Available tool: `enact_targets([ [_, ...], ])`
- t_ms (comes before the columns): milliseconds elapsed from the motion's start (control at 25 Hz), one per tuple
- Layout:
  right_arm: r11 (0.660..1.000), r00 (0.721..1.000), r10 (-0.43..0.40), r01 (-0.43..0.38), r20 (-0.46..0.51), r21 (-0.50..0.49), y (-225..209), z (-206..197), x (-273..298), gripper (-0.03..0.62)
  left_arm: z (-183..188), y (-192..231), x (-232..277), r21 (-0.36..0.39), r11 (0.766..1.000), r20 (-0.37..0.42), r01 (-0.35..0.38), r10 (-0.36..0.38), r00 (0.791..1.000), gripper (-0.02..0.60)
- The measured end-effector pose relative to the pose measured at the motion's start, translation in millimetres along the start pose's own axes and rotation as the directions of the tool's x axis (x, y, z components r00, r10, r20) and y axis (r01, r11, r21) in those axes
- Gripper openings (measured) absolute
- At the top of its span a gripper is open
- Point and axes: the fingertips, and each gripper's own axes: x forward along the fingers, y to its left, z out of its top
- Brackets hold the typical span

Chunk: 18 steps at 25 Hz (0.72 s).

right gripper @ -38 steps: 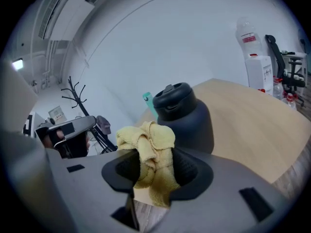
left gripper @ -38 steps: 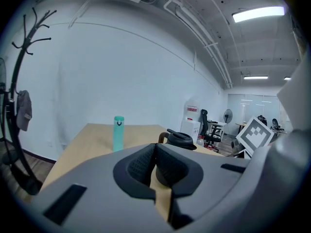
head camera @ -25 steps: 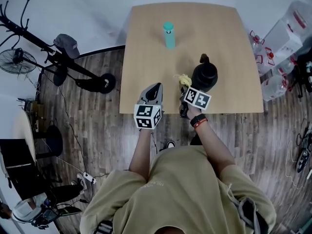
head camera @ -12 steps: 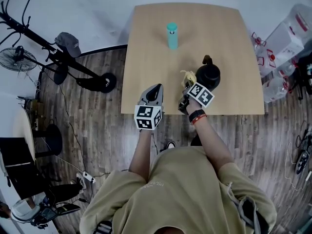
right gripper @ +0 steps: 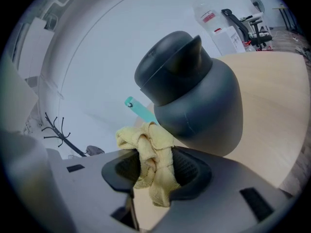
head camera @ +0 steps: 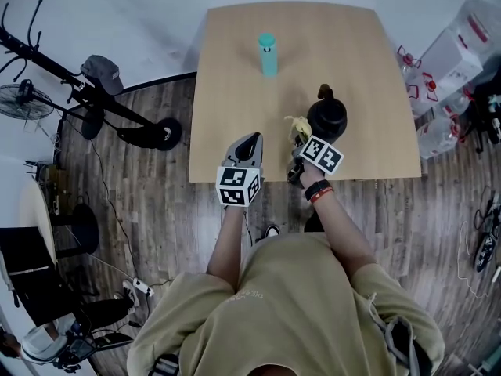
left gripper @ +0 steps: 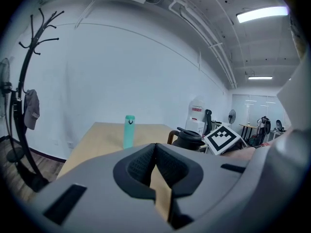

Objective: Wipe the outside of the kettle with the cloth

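The dark kettle stands upright on the wooden table, towards its near right part. A teal bottle is set well apart, farther back. The yellow cloth is clamped between the jaws of the right gripper as a bunched wad, and it is held against or just beside the kettle's lower left flank; actual contact cannot be confirmed. The left gripper is held over the table's near edge, its jaws closed on each other with nothing between them, and the kettle is not braced by it.

Two risks are judged likely. Since only a fold of the cloth is pinched, it could be dragged out of the jaws once it is rubbed along the curved wall. Since the kettle is unsupported, it could be pushed sideways or tipped if firm pressure is applied from one side.
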Motion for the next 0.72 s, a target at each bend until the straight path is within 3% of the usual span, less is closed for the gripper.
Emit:
enact_targets([
  [240, 0.994, 0.997, 0.007, -0.015, -0.072, -0.112, -14, -5, -16, 0.170, -4, -21, 9, 0.006, 1.000, -0.006, 0.027, -0.027, 1.000, 0.023],
  [720, 0.981, 0.993, -0.001, -0.022, -0.119, -0.191, -51, 1, -51, 0.172, -16, -67, 29, 0.036, 0.997, -0.022, 0.073, -0.072, 0.997, 0.023],
])
